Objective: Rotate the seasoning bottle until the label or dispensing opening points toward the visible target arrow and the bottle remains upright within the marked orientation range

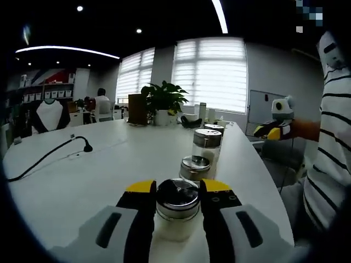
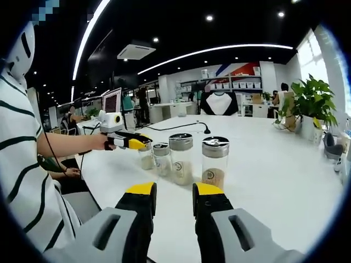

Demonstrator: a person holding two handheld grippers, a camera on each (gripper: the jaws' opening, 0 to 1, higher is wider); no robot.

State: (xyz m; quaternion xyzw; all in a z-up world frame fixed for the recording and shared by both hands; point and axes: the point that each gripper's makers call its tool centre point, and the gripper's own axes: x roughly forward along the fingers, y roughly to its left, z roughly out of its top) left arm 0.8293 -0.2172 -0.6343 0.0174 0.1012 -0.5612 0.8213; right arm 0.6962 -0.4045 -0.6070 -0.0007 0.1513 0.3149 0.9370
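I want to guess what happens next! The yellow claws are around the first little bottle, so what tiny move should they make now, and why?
Probably twist it gently. The left gripper has its jaws on both sides of the nearest bottle, which stands upright on the white table. I cannot tell if they squeeze it yet, so close snugly first. The right gripper waits open, apart from the row.
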